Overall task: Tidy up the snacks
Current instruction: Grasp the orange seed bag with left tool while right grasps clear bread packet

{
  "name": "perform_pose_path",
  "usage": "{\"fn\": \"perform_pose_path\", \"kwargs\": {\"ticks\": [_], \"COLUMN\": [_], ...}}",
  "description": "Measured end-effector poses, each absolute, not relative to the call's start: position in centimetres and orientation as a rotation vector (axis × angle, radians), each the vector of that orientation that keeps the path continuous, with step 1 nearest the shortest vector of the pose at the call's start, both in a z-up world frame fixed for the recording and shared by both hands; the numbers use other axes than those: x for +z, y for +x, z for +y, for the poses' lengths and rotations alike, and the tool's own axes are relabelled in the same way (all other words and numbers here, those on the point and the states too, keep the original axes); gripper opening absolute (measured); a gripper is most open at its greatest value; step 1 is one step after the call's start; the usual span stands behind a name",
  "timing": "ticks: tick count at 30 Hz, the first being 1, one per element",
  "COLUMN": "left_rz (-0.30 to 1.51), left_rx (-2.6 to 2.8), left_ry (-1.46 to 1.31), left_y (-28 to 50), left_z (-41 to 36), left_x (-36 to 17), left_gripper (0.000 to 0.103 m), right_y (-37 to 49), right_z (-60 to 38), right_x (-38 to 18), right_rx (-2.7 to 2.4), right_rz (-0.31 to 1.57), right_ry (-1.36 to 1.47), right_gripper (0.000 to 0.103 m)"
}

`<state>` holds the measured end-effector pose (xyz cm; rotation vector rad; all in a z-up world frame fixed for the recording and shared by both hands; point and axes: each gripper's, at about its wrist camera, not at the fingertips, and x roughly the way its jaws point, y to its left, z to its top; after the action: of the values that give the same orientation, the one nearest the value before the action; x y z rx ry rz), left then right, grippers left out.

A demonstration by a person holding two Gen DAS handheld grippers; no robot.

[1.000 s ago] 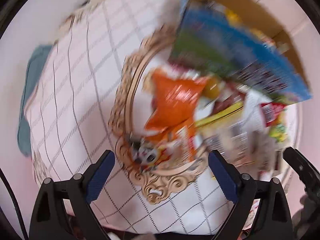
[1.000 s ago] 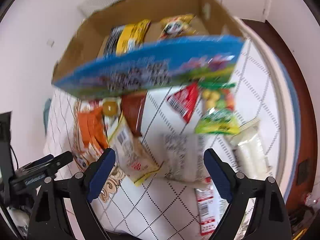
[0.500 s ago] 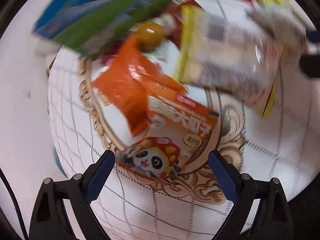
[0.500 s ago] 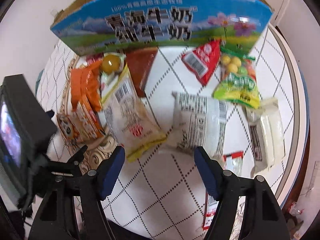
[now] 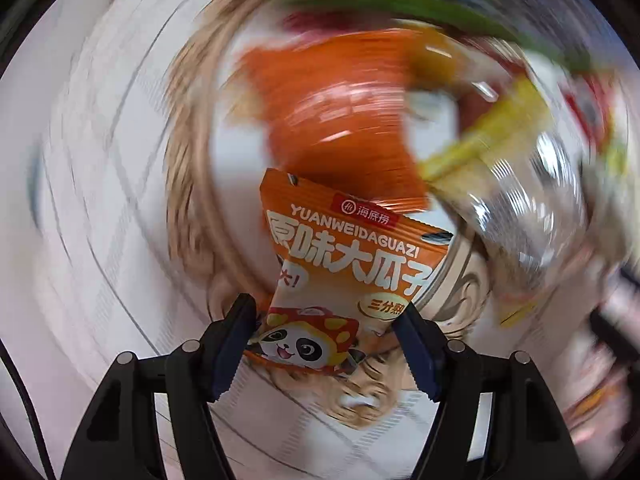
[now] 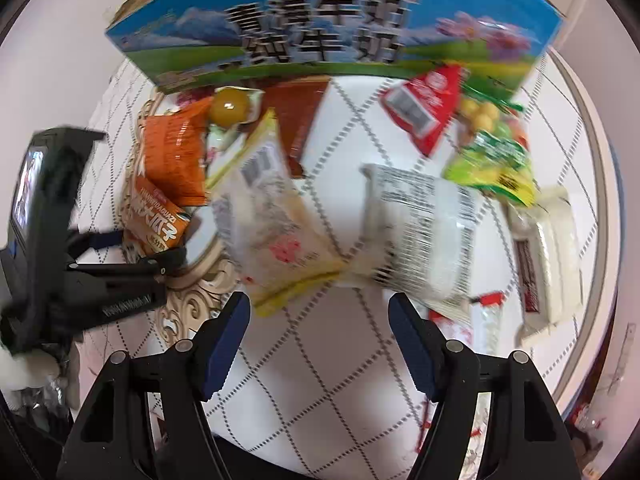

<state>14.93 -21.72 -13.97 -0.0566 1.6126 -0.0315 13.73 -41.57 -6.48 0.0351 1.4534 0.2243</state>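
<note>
A round surface [image 6: 320, 380] under a white diamond-patterned cloth carries scattered snacks, with a blue milk carton box [image 6: 332, 28] at its far edge. Well in front of that box, toward its left end, my left gripper [image 5: 326, 320] has its jaws closing around the lower end of the orange sunflower-seed packet [image 5: 344, 264]; whether they already pinch it I cannot tell. My right gripper [image 6: 320, 312] hangs with jaws spread over bare cloth, in front of the box's middle.

Glossy orange foil sunflower-seed packet [image 5: 344, 276], crinkly clear plastic bag [image 6: 420, 232], printed cardboard milk carton [image 6: 332, 28], matt quilted tablecloth [image 6: 332, 360].
</note>
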Motion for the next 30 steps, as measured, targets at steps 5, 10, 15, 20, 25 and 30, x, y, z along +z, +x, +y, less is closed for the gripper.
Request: {"fn": "perform_pose_path", "kwargs": {"ticks": [5, 10, 15, 20, 25, 30], "left_rz": [1.677, 1.672, 1.642, 1.644, 1.712, 1.642], "left_rx": [0.037, -0.02, -0.028, -0.042, 0.007, -0.052], "left_ry": [-0.608, -0.577, -0.443, -0.462, -0.364, -0.141], "left_y": [12.5, 11.8, 11.8, 11.8, 12.9, 11.8], "left_z": [-15.8, -16.0, -17.8, -18.5, -20.3, -24.0], "left_x": [-16.4, -16.3, -14.3, -13.0, -15.4, -13.8], "left_gripper": [0.066, 0.068, 0.068, 0.068, 0.068, 0.054], "right_y": [15.5, 17.3, 17.3, 14.8, 13.4, 11.9], "right_z": [-37.4, -34.3, -35.6, -37.9, -39.2, -39.6], "right_x": [-7.7, -10.8, -11.4, -11.8, -11.9, -11.4], "right_rx": [0.247, 0.225, 0.239, 0.25, 0.233, 0.232], "right_rz": [1.435, 1.479, 1.556, 1.656, 1.65, 1.646], "right_ry": [-0.071, -0.205, -0.078, 0.05, 0.148, 0.134], "right_gripper": [0.074, 0.072, 0.06, 0.06, 0.06, 0.059]}}
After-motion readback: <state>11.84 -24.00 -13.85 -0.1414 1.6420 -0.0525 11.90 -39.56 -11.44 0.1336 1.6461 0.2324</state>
